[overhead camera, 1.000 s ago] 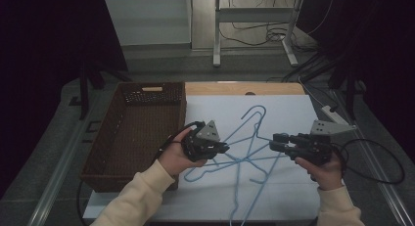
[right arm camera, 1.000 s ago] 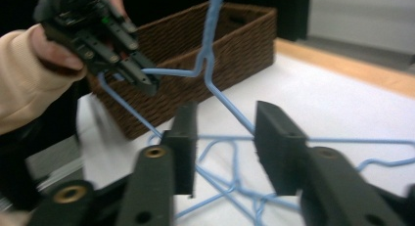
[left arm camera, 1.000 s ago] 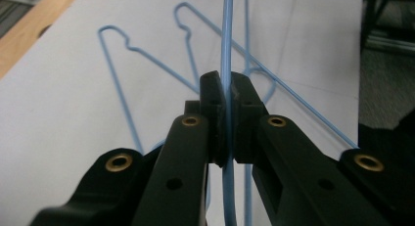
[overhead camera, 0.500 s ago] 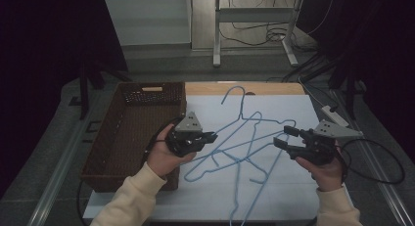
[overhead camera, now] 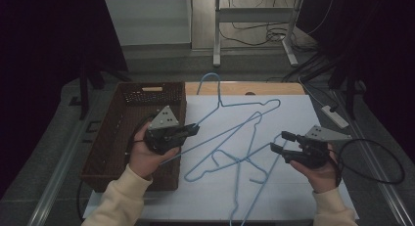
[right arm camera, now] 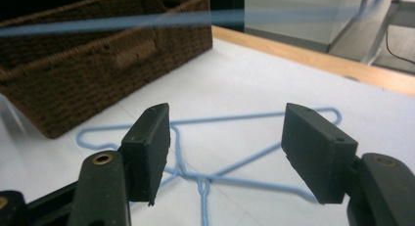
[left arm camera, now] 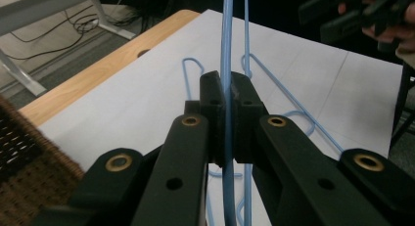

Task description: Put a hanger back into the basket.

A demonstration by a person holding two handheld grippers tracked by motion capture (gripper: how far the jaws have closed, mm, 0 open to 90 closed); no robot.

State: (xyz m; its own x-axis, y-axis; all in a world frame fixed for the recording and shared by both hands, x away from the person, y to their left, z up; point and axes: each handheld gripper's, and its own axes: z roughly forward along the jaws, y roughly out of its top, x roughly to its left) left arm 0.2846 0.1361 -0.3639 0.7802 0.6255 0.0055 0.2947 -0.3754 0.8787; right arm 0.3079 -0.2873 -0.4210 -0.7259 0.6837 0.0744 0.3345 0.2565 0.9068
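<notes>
Several light-blue wire hangers are on the white table top (overhead camera: 298, 113). My left gripper (overhead camera: 195, 129) is shut on one hanger's wire (overhead camera: 218, 95) and holds it tilted above the table, hook toward the far edge. In the left gripper view the pads (left arm camera: 211, 96) pinch that wire (left arm camera: 227, 35). The other hangers (overhead camera: 238, 160) lie crossed on the table. My right gripper (overhead camera: 278, 141) hovers at their right end. Its jaws have just been opening, and nothing is between its pads (right arm camera: 147, 147). Below that gripper (right arm camera: 230, 152) lie the crossed hangers (right arm camera: 203, 179).
A brown wicker basket (overhead camera: 105, 138) stands at the table's left, by my left hand, and is near in the right gripper view (right arm camera: 98, 64). The wooden table edge (overhead camera: 274, 88) runs along the back. A white power strip (overhead camera: 335, 116) and cables lie to the right.
My left gripper has carried its hanger left toward the basket and lifted it off the pile. The right gripper's jaws have spread wider and it has stayed in place.
</notes>
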